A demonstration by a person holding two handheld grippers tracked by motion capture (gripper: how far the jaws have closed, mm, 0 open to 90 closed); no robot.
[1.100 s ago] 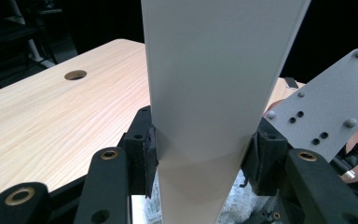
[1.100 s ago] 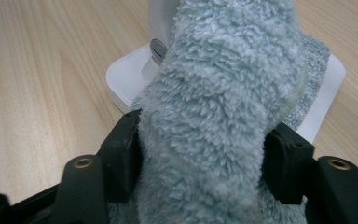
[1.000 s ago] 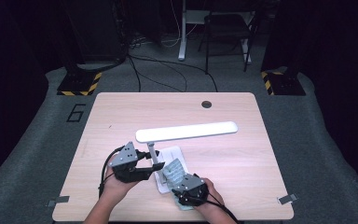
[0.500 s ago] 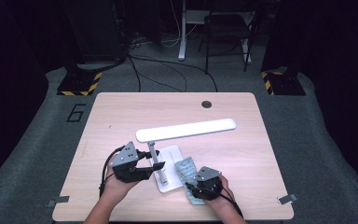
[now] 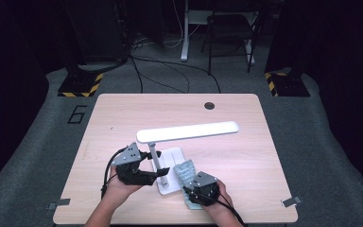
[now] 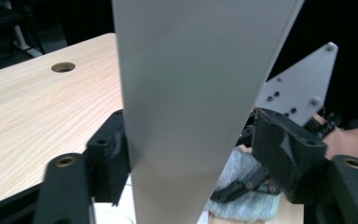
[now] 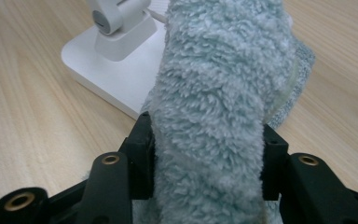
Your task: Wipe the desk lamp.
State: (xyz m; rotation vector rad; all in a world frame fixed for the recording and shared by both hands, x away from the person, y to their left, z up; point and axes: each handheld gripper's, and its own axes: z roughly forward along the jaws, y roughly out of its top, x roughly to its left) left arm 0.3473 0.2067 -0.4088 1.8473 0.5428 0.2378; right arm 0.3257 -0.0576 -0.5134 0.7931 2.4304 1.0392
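Observation:
A white desk lamp stands near the table's front, with its long head over a flat base. My left gripper reaches in from the left around the lamp's post. Its jaws have just been opening. In the left gripper view the post stands between the jaws of that gripper, with a gap on the right side. My right gripper is shut on a pale blue fluffy cloth at the base's right edge, its jaws having closed further. The cloth bulges between the pads of the right gripper, beside the base.
The wooden table has a round cable hole at the back. Black stands with yellow-striped feet and a chair sit on the grey floor behind. Small clips mark the front edge.
My right gripper has shifted a little to the right with the cloth, pulling it toward the base's right edge. My left gripper has stayed at the post.

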